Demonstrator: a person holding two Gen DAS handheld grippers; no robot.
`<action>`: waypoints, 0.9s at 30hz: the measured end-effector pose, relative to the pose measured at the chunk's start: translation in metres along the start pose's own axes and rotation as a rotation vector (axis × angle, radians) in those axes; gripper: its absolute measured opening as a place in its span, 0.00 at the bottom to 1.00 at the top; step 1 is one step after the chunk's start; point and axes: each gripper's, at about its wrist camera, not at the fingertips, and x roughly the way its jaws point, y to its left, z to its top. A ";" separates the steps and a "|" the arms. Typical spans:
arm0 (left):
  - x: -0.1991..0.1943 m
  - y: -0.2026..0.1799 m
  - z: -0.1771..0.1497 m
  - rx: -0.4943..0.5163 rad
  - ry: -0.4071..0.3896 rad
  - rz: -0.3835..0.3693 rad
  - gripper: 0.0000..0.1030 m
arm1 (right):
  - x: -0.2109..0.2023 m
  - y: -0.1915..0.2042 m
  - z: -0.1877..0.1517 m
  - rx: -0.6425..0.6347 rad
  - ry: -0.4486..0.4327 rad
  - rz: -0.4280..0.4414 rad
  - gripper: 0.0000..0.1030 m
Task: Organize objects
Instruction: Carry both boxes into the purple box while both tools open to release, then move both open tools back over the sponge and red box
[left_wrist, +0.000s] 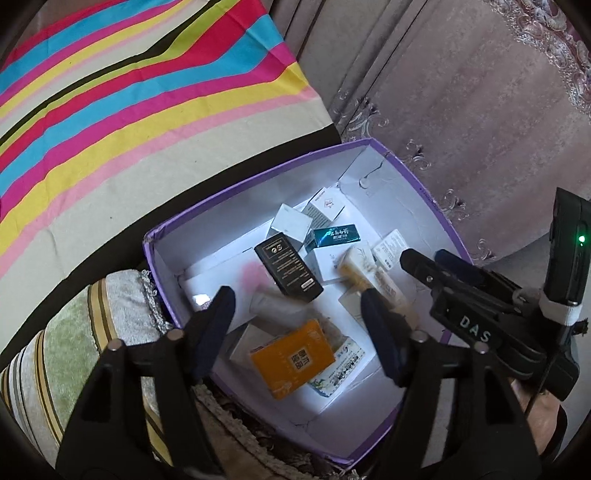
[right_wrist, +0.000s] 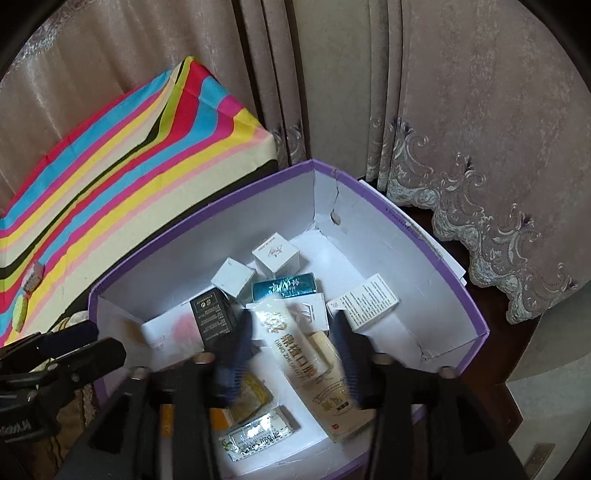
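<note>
In the purple cardboard box with white inside (right_wrist: 476, 317), a cream tube box printed "DING ZHI" (right_wrist: 314, 365) lies loose between the right gripper (right_wrist: 295, 354) jaws, apart; the left gripper (left_wrist: 295, 332), marked "DAS", has jaws apart too.

Open purple box (right_wrist: 476, 321), white inside, holding jumbled small cartons: black (right_wrist: 214, 317), orange (left_wrist: 291, 358), teal (right_wrist: 284, 286), cream tube (right_wrist: 314, 365)

Right tongs (right_wrist: 293, 334): fingertips (right_wrist: 240, 339) smeared by motion blur, edges unclear. Cream tube (right_wrist: 314, 365) between them: lower print blurred, contact with pads not readable. Orange box (right_wrist: 218, 417) mostly hidden behind right tongs' frame. Pink blur (left_wrist: 253, 275) on purple box (left_wrist: 258, 173) floor, thing unidentifiable. Pale tube (left_wrist: 275, 304) beside it also blurred. Print on small white cartons (right_wrist: 275, 254) too small to read. Striped cloth (left_wrist: 110, 92) cut off by frame edge.
</note>
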 end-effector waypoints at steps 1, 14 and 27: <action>0.000 0.001 0.000 -0.007 0.009 0.002 0.73 | -0.001 0.001 0.000 0.000 0.001 -0.005 0.65; -0.035 0.008 -0.016 0.027 -0.018 0.028 0.73 | -0.015 0.032 0.002 -0.072 -0.026 -0.278 0.76; -0.148 0.075 -0.041 0.038 -0.443 0.216 0.96 | -0.078 0.057 0.023 -0.055 -0.289 -0.336 0.84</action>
